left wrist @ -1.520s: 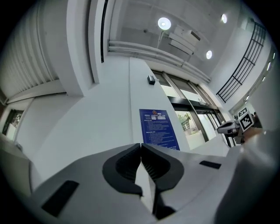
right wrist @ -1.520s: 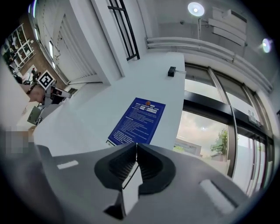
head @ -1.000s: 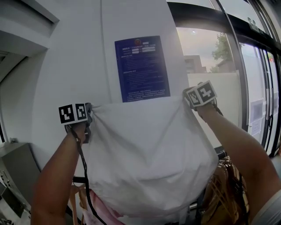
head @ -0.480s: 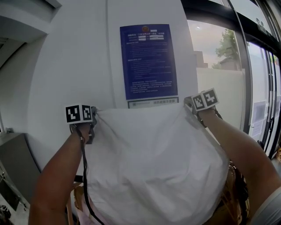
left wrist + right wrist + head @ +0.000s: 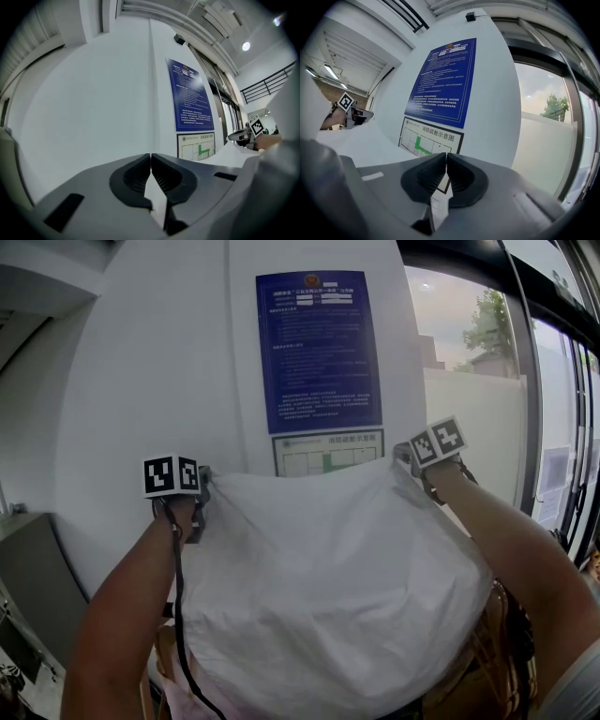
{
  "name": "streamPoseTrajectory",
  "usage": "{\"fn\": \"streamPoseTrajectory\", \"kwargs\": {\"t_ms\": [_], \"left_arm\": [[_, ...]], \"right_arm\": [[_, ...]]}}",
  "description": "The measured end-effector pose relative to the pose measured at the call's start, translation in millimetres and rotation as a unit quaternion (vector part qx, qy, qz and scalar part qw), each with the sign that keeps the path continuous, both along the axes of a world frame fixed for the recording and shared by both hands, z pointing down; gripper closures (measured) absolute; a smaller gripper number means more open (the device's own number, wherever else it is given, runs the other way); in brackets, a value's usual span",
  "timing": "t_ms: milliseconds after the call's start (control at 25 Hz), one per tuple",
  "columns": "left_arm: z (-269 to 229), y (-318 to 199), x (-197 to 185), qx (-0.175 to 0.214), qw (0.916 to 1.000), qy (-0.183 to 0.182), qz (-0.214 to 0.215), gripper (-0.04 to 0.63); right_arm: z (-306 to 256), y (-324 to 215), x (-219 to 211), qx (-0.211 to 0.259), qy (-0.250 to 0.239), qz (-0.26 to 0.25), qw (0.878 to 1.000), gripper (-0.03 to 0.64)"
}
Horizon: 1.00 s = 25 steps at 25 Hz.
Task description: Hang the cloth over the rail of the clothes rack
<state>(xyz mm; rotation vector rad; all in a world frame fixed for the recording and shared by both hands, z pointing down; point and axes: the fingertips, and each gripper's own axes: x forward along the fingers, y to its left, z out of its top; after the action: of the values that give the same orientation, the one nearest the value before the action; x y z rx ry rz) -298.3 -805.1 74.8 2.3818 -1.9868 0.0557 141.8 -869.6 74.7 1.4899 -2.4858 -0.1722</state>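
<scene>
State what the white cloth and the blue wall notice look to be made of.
The white cloth looks like thin matte woven fabric: it sags and creases softly. The blue wall notice is probably a smooth printed board or plastic sheet: flat, crisp-edged, faint sheen.

Blue notice (image 5: 319, 351) above what seems a floor plan (image 5: 328, 452), white wall (image 5: 141, 381)
</scene>
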Motion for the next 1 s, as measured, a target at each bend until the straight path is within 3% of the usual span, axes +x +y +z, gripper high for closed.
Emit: {"fn": "streamPoseTrajectory", "kwargs": {"t_ms": [200,360,600,760,800,880,1000], "left_arm": [[-1,-5,-4,0.013,0.9999,-0.003,-0.01,0.581],[6,-9,-4,0.005,0.9999,-0.003,-0.008,0.549],[3,-9,-4,0.012,0.9998,-0.012,-0.007,0.549],[-7,0,-3,0.026,0.9996,-0.012,-0.009,0.549],[-9,4,-2,0.029,0.9995,-0.01,-0.01,0.549],[-14,17,-1,0.04,0.9991,-0.007,-0.014,0.561],[-25,43,8,0.058,0.9982,-0.008,-0.016,0.588]], "right_arm": [[9,-6,-4,-0.009,-0.002,0.0,1.0,0.594],[12,-10,-3,-0.015,-0.005,0.006,1.0,0.52],[14,-12,-6,-0.022,-0.011,0.0,1.0,0.52],[0,-2,-6,0.002,-0.005,-0.001,1.0,0.52],[-6,3,-5,0.014,-0.001,0.0,1.0,0.523],[-18,18,-5,0.04,0.012,0.005,0.999,0.6],[-29,42,-7,0.06,0.017,0.007,0.998,0.615]]}}
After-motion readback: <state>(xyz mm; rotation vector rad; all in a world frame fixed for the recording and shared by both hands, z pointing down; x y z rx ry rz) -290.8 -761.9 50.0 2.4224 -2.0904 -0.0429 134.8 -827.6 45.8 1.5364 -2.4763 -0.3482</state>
